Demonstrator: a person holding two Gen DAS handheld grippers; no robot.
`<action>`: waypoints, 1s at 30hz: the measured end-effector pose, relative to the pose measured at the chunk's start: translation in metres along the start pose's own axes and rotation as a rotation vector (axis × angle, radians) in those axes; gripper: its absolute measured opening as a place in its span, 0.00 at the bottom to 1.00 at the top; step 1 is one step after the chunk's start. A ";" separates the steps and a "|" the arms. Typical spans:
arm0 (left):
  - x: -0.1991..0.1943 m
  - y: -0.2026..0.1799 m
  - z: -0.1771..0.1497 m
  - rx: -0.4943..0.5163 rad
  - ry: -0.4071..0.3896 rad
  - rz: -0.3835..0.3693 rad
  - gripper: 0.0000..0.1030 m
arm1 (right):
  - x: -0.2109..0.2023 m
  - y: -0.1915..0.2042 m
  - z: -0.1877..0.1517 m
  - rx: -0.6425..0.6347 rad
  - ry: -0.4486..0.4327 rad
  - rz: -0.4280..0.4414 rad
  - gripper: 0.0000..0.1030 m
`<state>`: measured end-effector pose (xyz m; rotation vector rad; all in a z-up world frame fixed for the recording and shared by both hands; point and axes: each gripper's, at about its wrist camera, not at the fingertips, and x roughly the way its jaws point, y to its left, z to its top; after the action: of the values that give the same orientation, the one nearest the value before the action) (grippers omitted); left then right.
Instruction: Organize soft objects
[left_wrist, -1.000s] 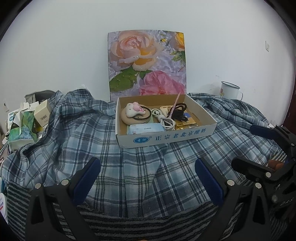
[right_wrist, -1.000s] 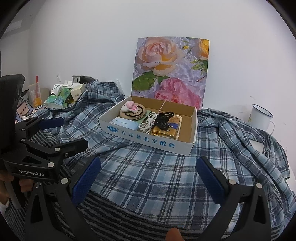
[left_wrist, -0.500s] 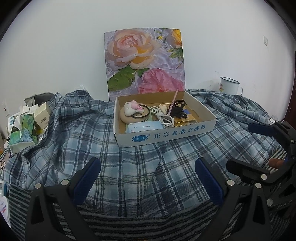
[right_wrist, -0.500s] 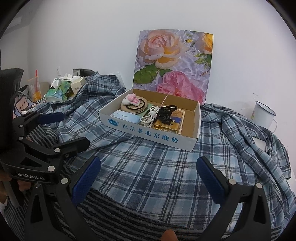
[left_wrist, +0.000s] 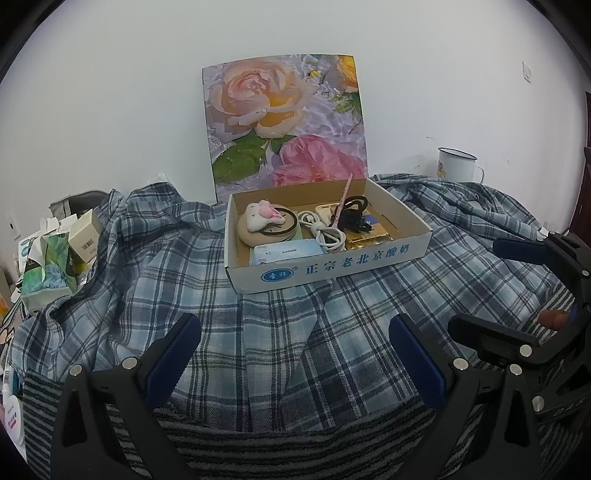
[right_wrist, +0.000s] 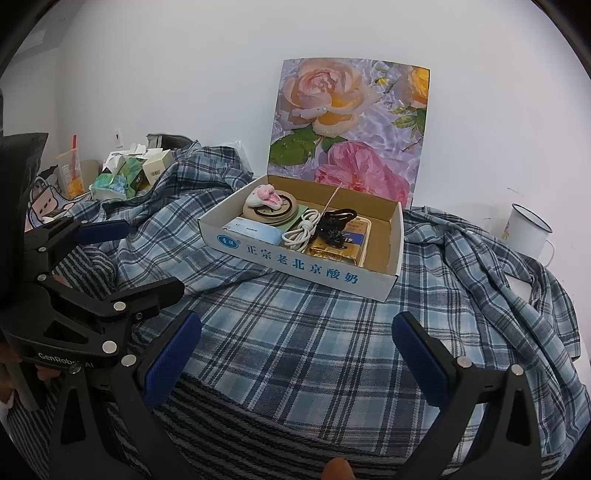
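Note:
A blue plaid shirt (left_wrist: 258, 332) (right_wrist: 295, 350) is spread over a grey striped cloth (left_wrist: 288, 446) (right_wrist: 258, 435). On the shirt stands a shallow cardboard box (left_wrist: 332, 267) (right_wrist: 306, 264) holding a pink-and-white plush (left_wrist: 262, 216) (right_wrist: 264, 195), a tissue pack (left_wrist: 286, 253), a white cable (right_wrist: 301, 232) and a black cord (right_wrist: 338, 221). My left gripper (left_wrist: 295, 354) is open above the shirt's near part, nothing between its fingers. My right gripper (right_wrist: 295, 354) is also open and empty, beside it on the right.
A rose-printed panel (left_wrist: 284, 125) (right_wrist: 351, 129) leans on the white wall behind the box. An enamel mug (left_wrist: 456, 164) (right_wrist: 528, 230) stands at the far right. Tissue packs and small cartons (left_wrist: 51, 262) (right_wrist: 129, 175) are piled at the left.
Both grippers have drawn back and risen a little, so the box sits slightly farther and higher in view. The jaws stayed open. Nothing on the shirt has moved.

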<state>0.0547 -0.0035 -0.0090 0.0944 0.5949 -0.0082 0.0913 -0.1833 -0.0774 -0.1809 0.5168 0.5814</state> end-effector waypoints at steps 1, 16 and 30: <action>0.000 0.000 0.000 0.001 0.000 0.000 1.00 | 0.000 0.000 0.000 0.000 0.000 0.000 1.00; -0.002 0.001 0.000 0.007 -0.007 0.010 1.00 | 0.000 0.001 0.000 0.001 0.000 0.000 1.00; -0.001 0.001 0.000 0.008 -0.008 0.011 1.00 | 0.001 0.003 -0.001 0.001 0.003 0.000 1.00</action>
<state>0.0537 -0.0022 -0.0078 0.1058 0.5867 -0.0001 0.0901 -0.1811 -0.0783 -0.1811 0.5201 0.5805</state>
